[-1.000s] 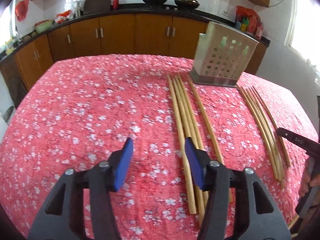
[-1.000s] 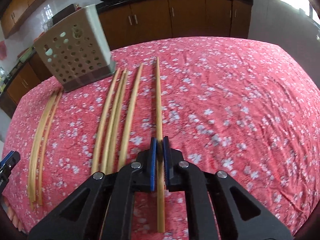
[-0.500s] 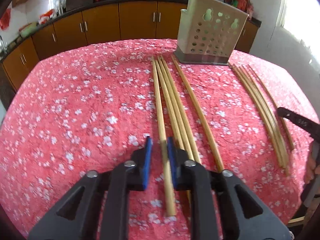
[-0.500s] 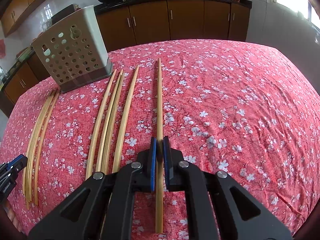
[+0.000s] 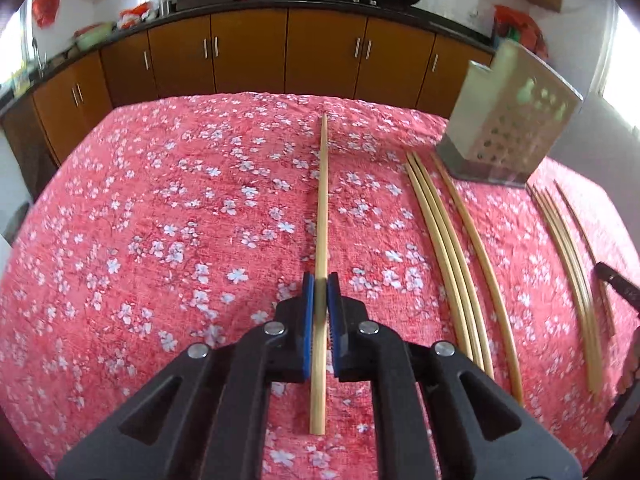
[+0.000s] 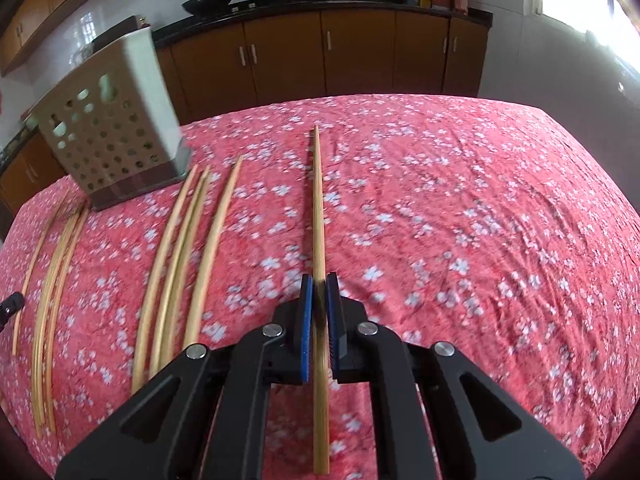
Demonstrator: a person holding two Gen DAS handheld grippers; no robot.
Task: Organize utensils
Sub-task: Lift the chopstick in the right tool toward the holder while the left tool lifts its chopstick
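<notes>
Both tongs now clamped on chopsticks: left gripper [image 5: 321, 294], wide open a second ago, has closed on chopstick [image 5: 322, 216] and carried it left of pile [image 5: 454, 248]. Right gripper [image 6: 320, 294] still pinches its chopstick [image 6: 318, 216]. Perforated holder [image 6: 108, 136] next, probably.

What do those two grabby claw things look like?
Both look the same: the left gripper and right gripper are black plastic with triangle-shaped holes, round silver bolts, and flat blue ridged pads inside each finger. No cables or sleeves show.
</notes>
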